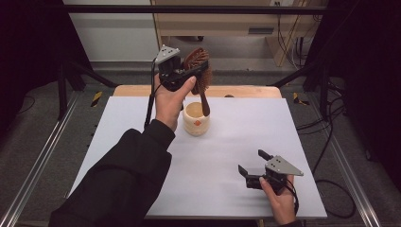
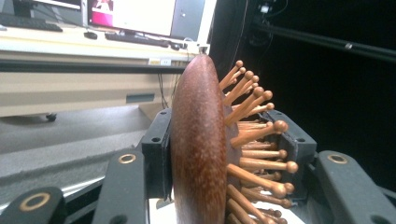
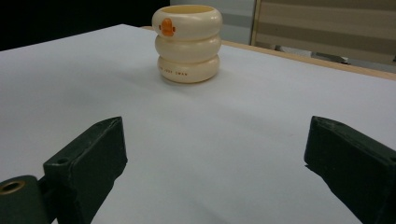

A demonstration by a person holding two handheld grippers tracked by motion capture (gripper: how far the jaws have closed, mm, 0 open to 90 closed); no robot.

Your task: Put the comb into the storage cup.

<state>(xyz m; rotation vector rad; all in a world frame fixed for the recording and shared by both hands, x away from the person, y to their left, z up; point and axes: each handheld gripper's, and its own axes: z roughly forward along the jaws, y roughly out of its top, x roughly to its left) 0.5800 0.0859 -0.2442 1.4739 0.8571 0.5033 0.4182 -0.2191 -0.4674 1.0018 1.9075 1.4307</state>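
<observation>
L gripper (image 1: 191,71) clamps wooden hairbrush (image 1: 198,64) by its head, handle hanging over cream ringed cup (image 1: 196,119). R gripper (image 1: 251,166), jaws wide apart, at cup's 4 o'clock.

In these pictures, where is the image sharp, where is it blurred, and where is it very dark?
High view: the white table is evenly lit, the surroundings nearly black. Left gripper view: the hairbrush is fairly sharp, the background soft, the right side dark. Right gripper view: the cup is sharp with a soft shadow; the near jaws are slightly blurred.
</observation>
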